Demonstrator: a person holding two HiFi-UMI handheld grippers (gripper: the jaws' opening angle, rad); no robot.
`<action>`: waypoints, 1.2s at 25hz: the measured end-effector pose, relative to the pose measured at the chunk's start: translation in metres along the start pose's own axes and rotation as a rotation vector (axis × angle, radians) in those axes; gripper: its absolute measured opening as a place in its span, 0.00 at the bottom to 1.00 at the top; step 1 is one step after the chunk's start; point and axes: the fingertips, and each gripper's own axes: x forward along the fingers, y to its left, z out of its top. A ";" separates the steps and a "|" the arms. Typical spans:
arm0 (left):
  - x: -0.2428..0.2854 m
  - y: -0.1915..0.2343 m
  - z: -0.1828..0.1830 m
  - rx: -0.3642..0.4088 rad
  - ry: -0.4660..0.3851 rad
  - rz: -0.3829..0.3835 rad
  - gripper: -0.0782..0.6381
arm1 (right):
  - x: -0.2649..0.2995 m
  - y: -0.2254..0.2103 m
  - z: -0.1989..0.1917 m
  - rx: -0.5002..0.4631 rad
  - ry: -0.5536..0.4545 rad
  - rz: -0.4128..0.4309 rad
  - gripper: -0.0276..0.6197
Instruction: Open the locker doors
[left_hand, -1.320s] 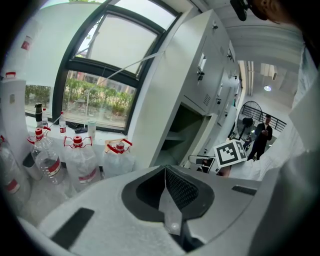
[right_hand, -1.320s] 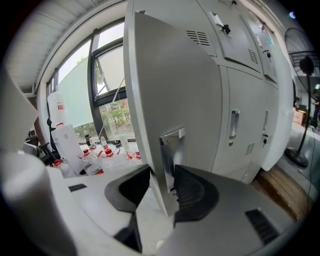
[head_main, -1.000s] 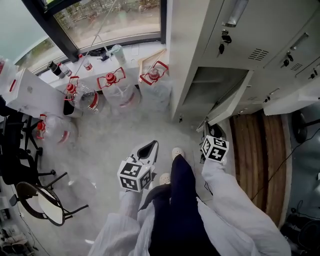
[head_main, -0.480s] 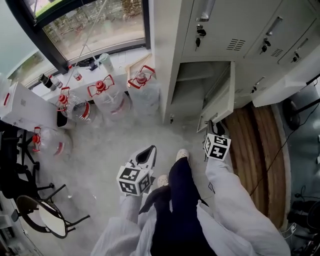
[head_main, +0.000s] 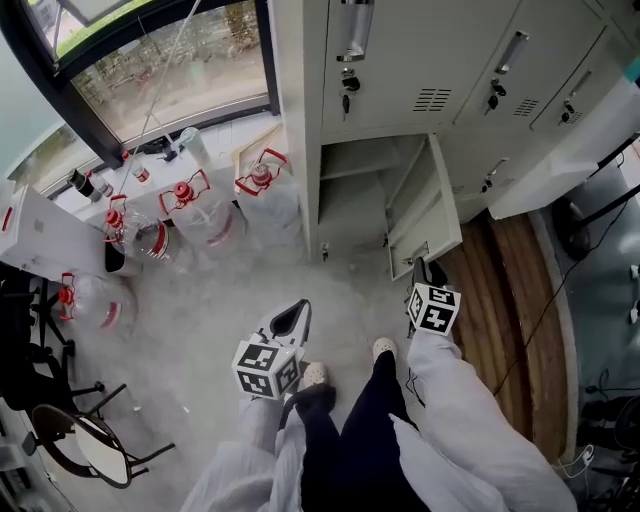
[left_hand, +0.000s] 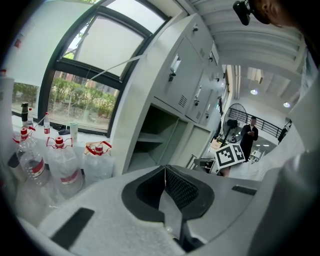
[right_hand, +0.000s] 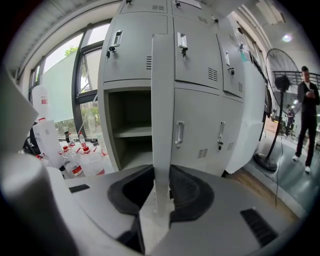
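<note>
**Lower door swung out, right jaws on its free edge**

Since a second ago the lower locker door (head_main: 427, 200) has swung further out from its compartment and now stands roughly square to the locker front, while both my hands have drawn back with it. The right gripper (right_hand: 161, 182) has just been closing its jaws, and the door's free edge stands between them. Both pads look pressed against its two faces, so I judge this a grip on the door. The left gripper (left_hand: 165, 175) has its jaws together on nothing; it points toward the open compartment and the water bottles (head_main: 190, 215) by the window, well apart from the door.

What the next move turns on: the edge I hold runs upright, straight up through the right gripper view, and the hinge lies on the far right side of the opening — next to the neighbouring closed door (right_hand: 192, 135). Swinging wider therefore means carrying that edge rightward, I think, toward those closed fronts. The right hand is the one on the job. The other locker doors — the upper door (head_main: 395, 60) among them — are still shut.
</note>
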 end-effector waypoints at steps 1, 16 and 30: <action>0.007 -0.005 0.002 -0.004 -0.002 -0.001 0.12 | 0.000 -0.007 0.000 -0.003 0.000 0.005 0.19; 0.094 -0.080 0.010 -0.034 -0.004 0.034 0.12 | 0.023 -0.093 0.006 -0.081 0.023 0.128 0.19; 0.135 -0.118 0.003 -0.030 0.016 0.085 0.12 | 0.056 -0.160 0.023 -0.085 0.002 0.166 0.18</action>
